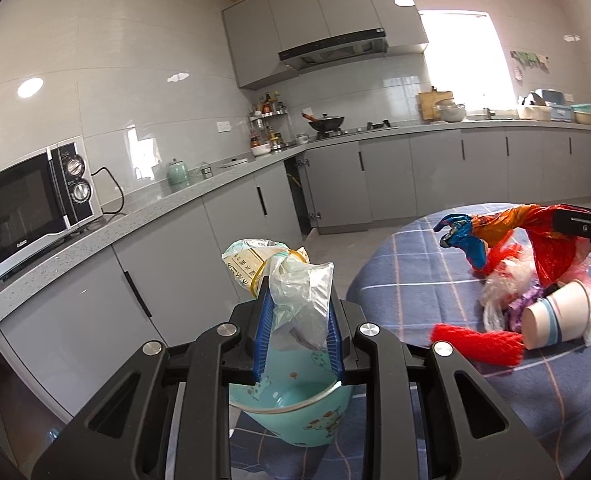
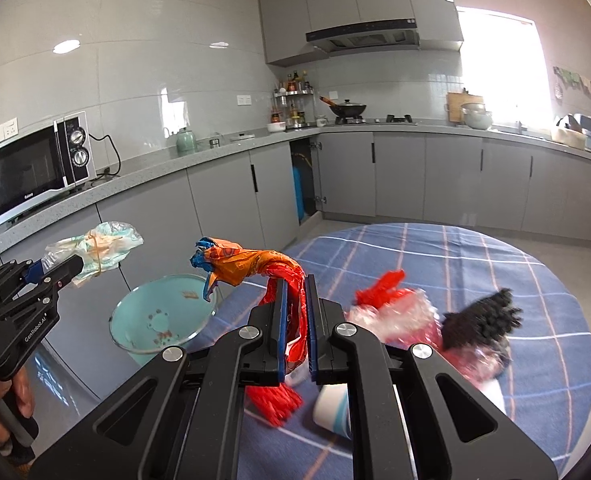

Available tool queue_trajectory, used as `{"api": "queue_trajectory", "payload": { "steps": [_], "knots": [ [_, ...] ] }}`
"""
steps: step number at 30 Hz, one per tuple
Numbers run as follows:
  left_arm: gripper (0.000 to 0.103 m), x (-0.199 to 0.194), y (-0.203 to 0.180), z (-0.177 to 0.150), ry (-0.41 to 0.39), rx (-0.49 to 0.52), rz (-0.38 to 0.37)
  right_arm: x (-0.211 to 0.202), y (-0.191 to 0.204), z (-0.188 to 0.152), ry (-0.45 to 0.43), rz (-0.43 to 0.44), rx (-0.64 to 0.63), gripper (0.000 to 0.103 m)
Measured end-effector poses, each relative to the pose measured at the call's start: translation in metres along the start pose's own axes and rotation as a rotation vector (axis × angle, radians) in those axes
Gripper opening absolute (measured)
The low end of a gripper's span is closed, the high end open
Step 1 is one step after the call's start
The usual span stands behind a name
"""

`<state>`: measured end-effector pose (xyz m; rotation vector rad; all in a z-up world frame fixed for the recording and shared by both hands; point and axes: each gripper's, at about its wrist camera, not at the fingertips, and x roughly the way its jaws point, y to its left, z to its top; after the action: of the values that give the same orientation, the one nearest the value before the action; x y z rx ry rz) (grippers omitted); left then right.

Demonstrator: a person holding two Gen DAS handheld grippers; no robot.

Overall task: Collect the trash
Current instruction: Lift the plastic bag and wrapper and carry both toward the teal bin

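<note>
both grippers pinch trash between their pads: left gripper [image 1: 300,322] a clear bag [image 1: 295,280], right gripper [image 2: 295,322] a red wrapper [image 2: 271,268]

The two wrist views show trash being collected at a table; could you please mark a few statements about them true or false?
1. The left gripper is clamped on a clear plastic bag. True.
2. The right gripper is empty. False: it pinches a red and orange wrapper.
3. The paper cup stands upright. False: it lies on its side on the checked tablecloth.
4. A teal bin sits beside the table, below the left gripper. True.
5. The microwave is on the table. False: it stands on the grey counter.
</note>
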<state>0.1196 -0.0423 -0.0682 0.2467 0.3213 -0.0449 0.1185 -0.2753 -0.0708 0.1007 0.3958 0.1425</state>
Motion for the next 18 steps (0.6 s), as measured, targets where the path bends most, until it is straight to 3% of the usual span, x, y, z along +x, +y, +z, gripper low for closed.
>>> {"api": "queue_trajectory", "payload": {
  "steps": [18],
  "knots": [
    [0.025,0.039,0.032,-0.004,0.041,-0.021,0.112,0.055,0.037,0.022,0.005,0.084,-0.042,0.009]
  ]
}}
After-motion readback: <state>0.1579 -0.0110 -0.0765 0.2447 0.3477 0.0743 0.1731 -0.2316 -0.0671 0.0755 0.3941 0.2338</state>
